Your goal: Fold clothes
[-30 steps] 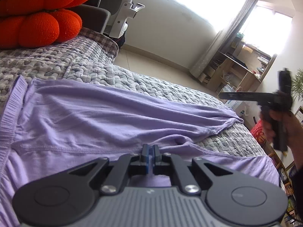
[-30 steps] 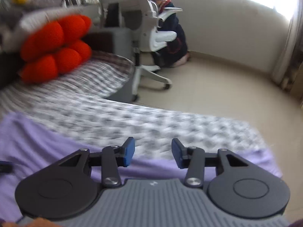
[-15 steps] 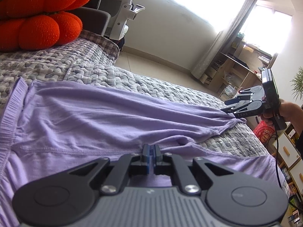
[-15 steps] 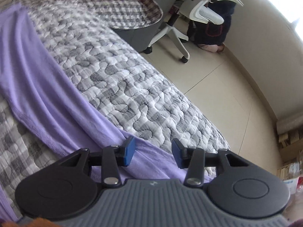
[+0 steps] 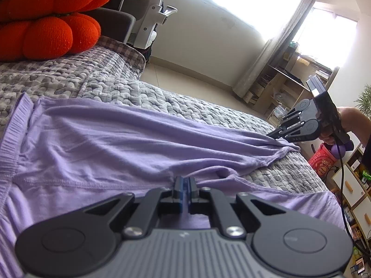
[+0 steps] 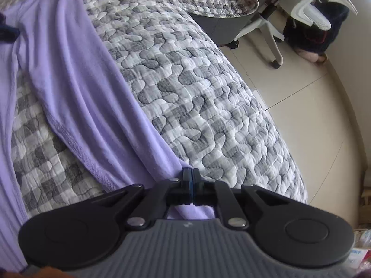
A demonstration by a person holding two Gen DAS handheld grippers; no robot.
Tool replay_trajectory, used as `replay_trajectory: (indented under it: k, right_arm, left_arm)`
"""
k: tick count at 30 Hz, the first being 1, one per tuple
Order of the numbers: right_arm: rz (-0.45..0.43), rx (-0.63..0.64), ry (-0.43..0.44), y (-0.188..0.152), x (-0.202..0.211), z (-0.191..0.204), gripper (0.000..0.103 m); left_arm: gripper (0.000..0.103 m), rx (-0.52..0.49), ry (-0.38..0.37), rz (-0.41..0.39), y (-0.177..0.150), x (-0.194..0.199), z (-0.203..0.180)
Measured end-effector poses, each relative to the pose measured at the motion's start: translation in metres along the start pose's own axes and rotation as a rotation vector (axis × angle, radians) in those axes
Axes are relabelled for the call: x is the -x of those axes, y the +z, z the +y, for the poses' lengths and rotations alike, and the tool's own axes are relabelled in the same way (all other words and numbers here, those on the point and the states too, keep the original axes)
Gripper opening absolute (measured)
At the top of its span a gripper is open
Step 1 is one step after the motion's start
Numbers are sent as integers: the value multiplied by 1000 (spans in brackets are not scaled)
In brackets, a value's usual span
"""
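Faint letters, perhaps "DAS", on right hand-held gripper point(image 5: 273, 135).

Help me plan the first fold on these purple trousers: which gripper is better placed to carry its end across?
Probably the right gripper: it is shut on the free leg end of the trousers near the quilt edge. The left gripper, shut near the crotch, suits anchoring.

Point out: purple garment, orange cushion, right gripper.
purple garment point(image 5: 120, 143), left wrist view, middle of spread fabric.
orange cushion point(image 5: 48, 37), left wrist view, front lobe.
right gripper point(image 6: 190, 173), right wrist view, between closed fingertips.
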State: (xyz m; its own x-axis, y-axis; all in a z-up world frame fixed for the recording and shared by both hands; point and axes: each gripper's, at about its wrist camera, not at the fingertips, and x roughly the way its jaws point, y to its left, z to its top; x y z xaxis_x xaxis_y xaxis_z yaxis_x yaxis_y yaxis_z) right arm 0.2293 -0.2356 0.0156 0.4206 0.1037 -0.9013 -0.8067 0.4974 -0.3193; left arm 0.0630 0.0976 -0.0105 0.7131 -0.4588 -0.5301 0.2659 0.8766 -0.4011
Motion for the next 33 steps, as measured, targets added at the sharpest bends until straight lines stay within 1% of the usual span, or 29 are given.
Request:
replay_trajectory:
  k: [3, 5, 6, 11, 13, 15, 16, 18, 20, 23, 24, 26, 28, 30, 31, 33]
  right_arm:
    - [-95, -17, -76, -6, 14, 0, 5]
    - [-172, -70, -159, -12, 22, -10, 4]
    - [-196, -89, -194, -14, 24, -14, 4]
    - [-207, -106, -296, -20, 14, -22, 4]
    - [-175, -91, -303, -21, 1, -18, 4]
    - [-163, -77, -288, -23, -5, -14, 4]
    - [-175, -86, -269, -24, -4, -14, 4]
    - [-199, -116, -262, -25, 2, -19, 4]
    - [-205, -136, -258, -23, 8, -27, 7]
    - [-214, -178, -206, -20, 13, -37, 14]
    - [-203, -166, -191, -18, 11, -33, 17]
    - [-191, -122, -180, -16, 8, -24, 18]
    - [-194, -118, -156, -12, 6, -20, 27]
    - [-191, -118, -124, -8, 4, -18, 28]
    - [-176, -104, -105, -5, 1, -16, 28]
    - [-163, -109, -70, -2, -2, -16, 33]
  left_arm:
    - [3, -1, 1, 1, 0, 0, 0]
    - [3, -1, 1, 3, 0, 0, 0]
    - [3, -1, 2, 3, 0, 0, 0]
    - [3, -7, 8, 1, 0, 0, -2]
    - [3, -10, 11, 1, -1, 1, -3]
    - [3, -9, 12, 2, 0, 1, -3]
    - [3, -7, 11, 2, 0, 1, -3]
    - [3, -3, 8, 4, 1, 2, -1]
    - [3, -2, 6, 4, 1, 1, -1]
    - [4, -8, 7, 4, 0, 1, -1]
    - [4, -10, 7, 4, 0, 1, -2]
    - [4, -7, 6, 4, 0, 1, -2]
    - [4, -5, 5, 4, 0, 1, -1]
    - [4, -6, 6, 4, 0, 1, -1]
    - [4, -6, 6, 4, 0, 1, -2]
    - [4, -5, 4, 4, 0, 1, -1]
